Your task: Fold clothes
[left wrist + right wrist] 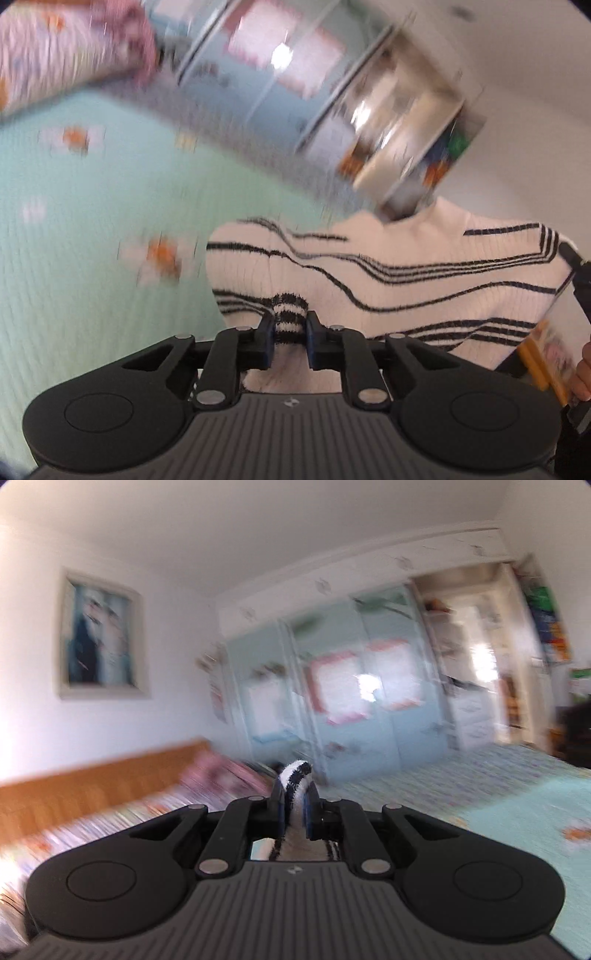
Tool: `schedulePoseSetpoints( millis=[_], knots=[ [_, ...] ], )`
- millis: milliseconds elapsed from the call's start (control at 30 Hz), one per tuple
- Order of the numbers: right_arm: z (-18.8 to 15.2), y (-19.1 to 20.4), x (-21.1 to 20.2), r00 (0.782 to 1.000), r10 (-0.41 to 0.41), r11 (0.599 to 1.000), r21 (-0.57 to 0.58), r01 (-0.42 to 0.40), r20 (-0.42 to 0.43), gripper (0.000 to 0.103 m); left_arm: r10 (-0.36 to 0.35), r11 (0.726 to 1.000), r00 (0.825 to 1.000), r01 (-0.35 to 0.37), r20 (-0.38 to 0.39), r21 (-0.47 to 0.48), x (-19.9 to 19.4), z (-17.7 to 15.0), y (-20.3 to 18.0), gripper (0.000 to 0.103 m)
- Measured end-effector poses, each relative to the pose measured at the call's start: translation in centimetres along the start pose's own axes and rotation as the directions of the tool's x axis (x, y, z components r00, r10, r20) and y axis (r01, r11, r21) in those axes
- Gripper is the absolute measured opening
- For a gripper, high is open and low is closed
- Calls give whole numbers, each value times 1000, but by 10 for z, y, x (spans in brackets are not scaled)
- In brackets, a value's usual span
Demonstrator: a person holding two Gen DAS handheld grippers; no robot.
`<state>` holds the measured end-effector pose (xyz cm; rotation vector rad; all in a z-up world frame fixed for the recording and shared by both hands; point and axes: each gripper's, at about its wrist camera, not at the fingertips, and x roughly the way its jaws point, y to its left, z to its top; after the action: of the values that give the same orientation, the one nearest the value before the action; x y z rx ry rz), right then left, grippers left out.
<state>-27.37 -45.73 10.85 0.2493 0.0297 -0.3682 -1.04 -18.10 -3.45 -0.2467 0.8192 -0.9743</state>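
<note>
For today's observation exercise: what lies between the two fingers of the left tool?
A bunched fold of the striped sweater lies there, pinched by the left tool; the left wrist view shows it.

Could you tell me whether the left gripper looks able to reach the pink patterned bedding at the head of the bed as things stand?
Probably not yet. The left gripper is shut on the striped sweater, as is the right gripper. The pink bedding lies beyond the mint bedspread.
</note>
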Motion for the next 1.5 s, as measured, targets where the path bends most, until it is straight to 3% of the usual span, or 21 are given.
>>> schedulePoseSetpoints(
  millis=[67, 100, 133, 233, 267, 300, 333, 467, 533, 567, 667, 800, 900, 967, 1033, 1133, 1200, 1267, 1333, 1400, 1500],
  knots=[
    [-36, -30, -11, 989, -101, 994, 28, 105, -111, 12, 34, 999, 994, -33, -106, 16, 16, -28, 10, 16],
    [-60, -41, -5, 968, -163, 984, 40, 173, -189, 13, 52, 999, 986, -48, -159, 25, 24, -42, 15, 16],
    [-86, -53, 0, 935, -223, 969, 38, 243, -275, 14, 69, 997, 975, -63, -210, 35, 31, -56, 20, 16],
    [-151, -75, 9, 824, -316, 925, 38, 377, -470, 17, 54, 998, 970, -51, -236, 19, 27, -65, 35, 27],
    [-161, -80, 6, 807, -330, 913, 53, 406, -490, 17, 58, 998, 973, -55, -225, 21, 23, -61, 38, 29],
    [-166, -78, 6, 805, -339, 903, 72, 423, -486, 18, 64, 998, 978, -59, -201, 32, 20, -52, 37, 31],
    [-165, -76, 6, 819, -338, 900, 96, 425, -464, 23, 69, 997, 982, -63, -176, 42, 17, -43, 36, 32],
    [-147, -53, 31, 885, -290, 917, 158, 366, -365, 56, 68, 992, 993, -58, -92, 110, 17, -9, 18, 48],
    [-156, -42, 74, 879, -245, 941, 116, 316, -410, 70, 80, 983, 992, -62, -93, 175, 29, 6, 7, 56],
    [-160, -36, 96, 873, -222, 952, 97, 290, -433, 71, 80, 977, 990, -55, -114, 207, 40, 13, 3, 58],
    [-174, -18, 161, 850, -158, 978, 41, 206, -502, 72, 114, 965, 975, -64, -189, 253, 82, 24, 2, 58],
    [-191, 5, 248, 801, -81, 996, -22, 85, -593, 72, 121, 952, 948, -28, -293, 303, 121, 34, 7, 58],
    [-204, -6, 299, 740, -39, 999, -54, 4, -671, 72, 95, 932, 928, 44, -359, 361, 132, 30, 11, 58],
    [-214, -19, 327, 684, -13, 998, -55, -40, -730, 72, 112, 913, 924, 50, -365, 405, 140, 27, 15, 58],
    [-225, -17, 351, 650, -11, 995, -71, -66, -760, 72, 112, 912, 917, 58, -382, 407, 144, 26, 20, 56],
    [-241, -10, 337, 642, -9, 988, -108, -114, -767, 72, 22, 905, 893, 173, -449, 388, 140, 16, 17, 52],
    [-241, -2, 327, 637, -2, 983, -118, -139, -771, 58, -35, 883, 872, 255, -488, 393, 134, 8, 10, 49],
    [-241, 9, 324, 633, 2, 983, -115, -144, -774, 28, -78, 846, 851, 332, -519, 417, 124, -3, -2, 49],
    [-244, 23, 313, 645, 4, 983, -115, -142, -764, 25, -113, 808, 831, 396, -544, 437, 114, -14, -13, 49],
    [-248, 35, 296, 662, 8, 984, -113, -141, -750, 24, -173, 768, 794, 479, -583, 425, 100, -24, -24, 49],
    [-245, 34, 284, 688, -22, 983, -141, -117, -725, 28, -189, 722, 774, 527, -605, 448, 90, -35, -36, 49]
  ],
)
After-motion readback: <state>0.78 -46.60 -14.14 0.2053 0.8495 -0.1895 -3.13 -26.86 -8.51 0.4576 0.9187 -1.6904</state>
